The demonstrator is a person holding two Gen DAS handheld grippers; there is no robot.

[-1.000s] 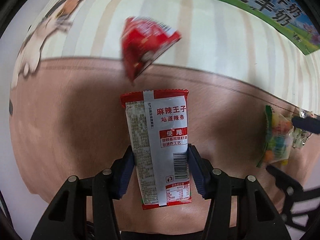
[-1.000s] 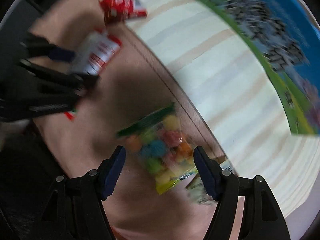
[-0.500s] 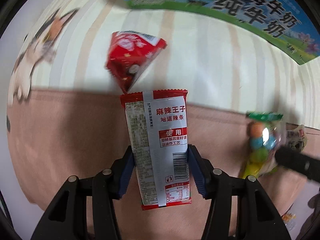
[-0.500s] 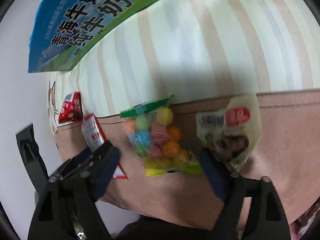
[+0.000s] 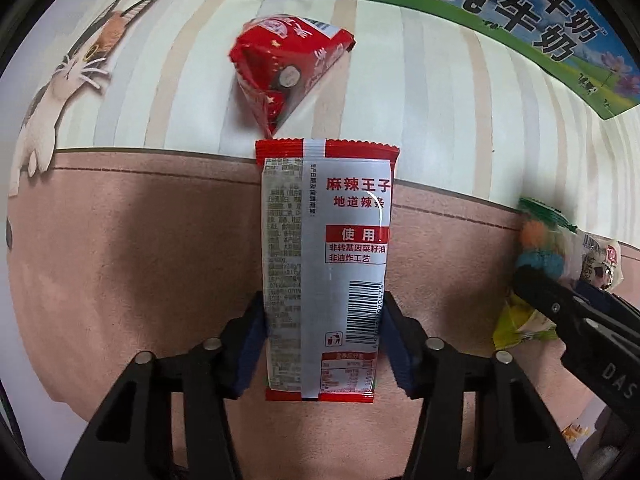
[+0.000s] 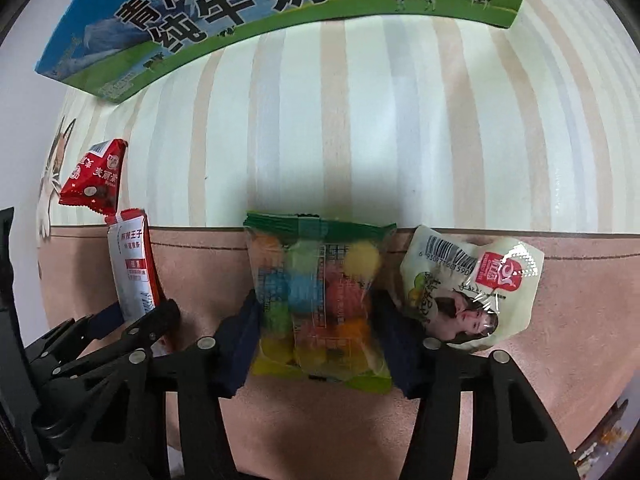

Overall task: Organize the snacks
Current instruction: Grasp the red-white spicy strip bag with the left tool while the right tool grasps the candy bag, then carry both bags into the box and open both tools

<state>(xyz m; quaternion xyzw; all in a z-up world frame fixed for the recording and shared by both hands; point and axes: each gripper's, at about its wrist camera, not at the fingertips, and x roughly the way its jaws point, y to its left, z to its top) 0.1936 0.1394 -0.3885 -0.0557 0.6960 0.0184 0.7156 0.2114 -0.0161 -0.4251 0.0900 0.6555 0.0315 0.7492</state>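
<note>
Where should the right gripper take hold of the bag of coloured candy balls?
Across its two long side edges at mid-length, coming from above: the candy bag lies flat, sealed ends top and bottom. The right gripper is already closing there, clear of the pale packet.

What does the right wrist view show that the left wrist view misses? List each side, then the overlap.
Right wrist only: the cow pictures on the milk carton and the pale packet's printed front.
Left wrist only: the cat picture nearly whole, and the spicy strip packet's barcode.
Both: the red triangular packet, the candy ball bag, and both claws, left and right, closing.
</note>
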